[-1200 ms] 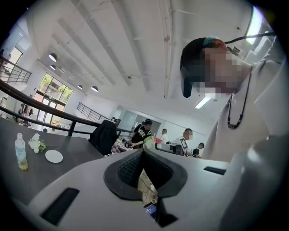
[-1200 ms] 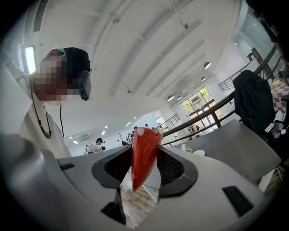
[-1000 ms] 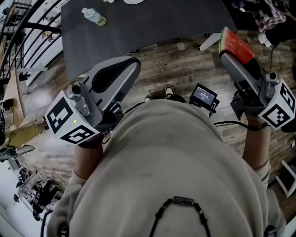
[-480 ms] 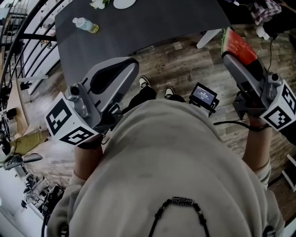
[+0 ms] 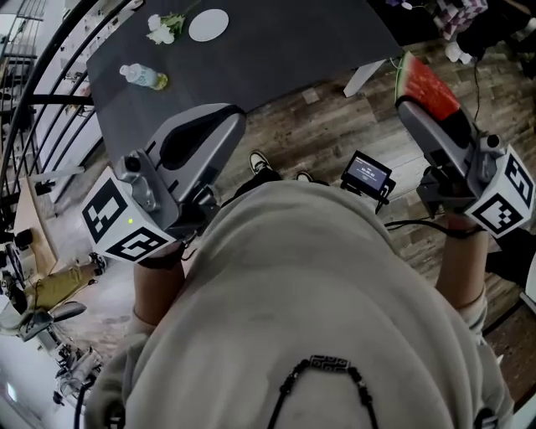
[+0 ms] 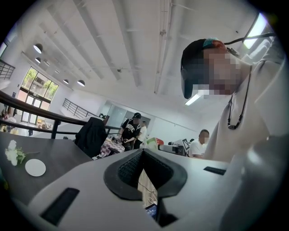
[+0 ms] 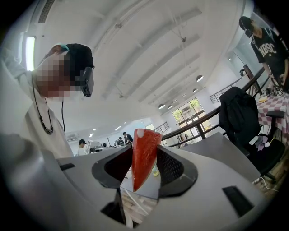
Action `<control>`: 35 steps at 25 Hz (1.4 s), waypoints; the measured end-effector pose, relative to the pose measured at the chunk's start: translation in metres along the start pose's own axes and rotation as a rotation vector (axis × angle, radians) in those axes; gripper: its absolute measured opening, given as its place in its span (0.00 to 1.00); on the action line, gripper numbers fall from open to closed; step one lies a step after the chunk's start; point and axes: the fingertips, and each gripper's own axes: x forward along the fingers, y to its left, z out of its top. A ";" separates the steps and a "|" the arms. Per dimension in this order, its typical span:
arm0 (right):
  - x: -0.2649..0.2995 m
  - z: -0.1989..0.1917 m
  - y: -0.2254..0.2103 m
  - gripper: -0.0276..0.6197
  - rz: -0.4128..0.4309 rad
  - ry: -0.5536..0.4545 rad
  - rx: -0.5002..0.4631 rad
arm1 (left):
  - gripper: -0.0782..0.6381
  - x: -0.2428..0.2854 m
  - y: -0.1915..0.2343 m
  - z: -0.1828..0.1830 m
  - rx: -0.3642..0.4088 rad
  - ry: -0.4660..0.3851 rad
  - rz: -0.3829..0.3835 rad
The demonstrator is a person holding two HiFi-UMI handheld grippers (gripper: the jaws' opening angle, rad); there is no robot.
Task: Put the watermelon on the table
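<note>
1. The far left of the table (image 5: 276,50) carries a bottle (image 5: 144,77), flowers (image 5: 160,28) and a plate (image 5: 208,24). The near and right parts are bare, so I judge those the safest landing zone.
2. Left gripper (image 6: 142,153): the pad tips meet with nothing between them, and it is held short of the table. Risk: if I swing it forward carelessly it could knock the bottle over.
3. Right gripper (image 5: 416,107): clamped on the watermelon (image 7: 143,155), a wedge standing point-down between the pads. It hangs over the wooden floor, just off the table's right corner, near a white leg (image 5: 364,77).
4. Risks here:
   - Opening now drops the slice on the floor.
   - The wet flesh may slide in the pads if I tilt or jolt.
   - Squeezing harder could crush it.
   - A low approach could bump the table edge.
</note>
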 end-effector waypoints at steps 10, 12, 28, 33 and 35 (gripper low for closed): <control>-0.001 0.008 0.001 0.33 -0.058 -0.030 -0.059 | 0.12 0.006 0.010 -0.001 0.004 0.001 -0.067; -0.001 0.005 0.000 0.33 -0.074 -0.034 -0.047 | 0.12 0.008 0.014 0.001 0.013 -0.003 -0.087; -0.025 0.076 0.133 0.33 -0.066 -0.060 -0.082 | 0.12 -0.050 -0.061 0.038 0.086 0.074 -0.099; 0.020 0.083 0.156 0.33 0.005 -0.040 -0.103 | 0.12 -0.092 -0.046 0.033 0.050 0.050 -0.051; 0.042 0.085 0.157 0.33 0.033 -0.025 -0.112 | 0.12 -0.105 -0.034 0.030 0.026 0.039 -0.034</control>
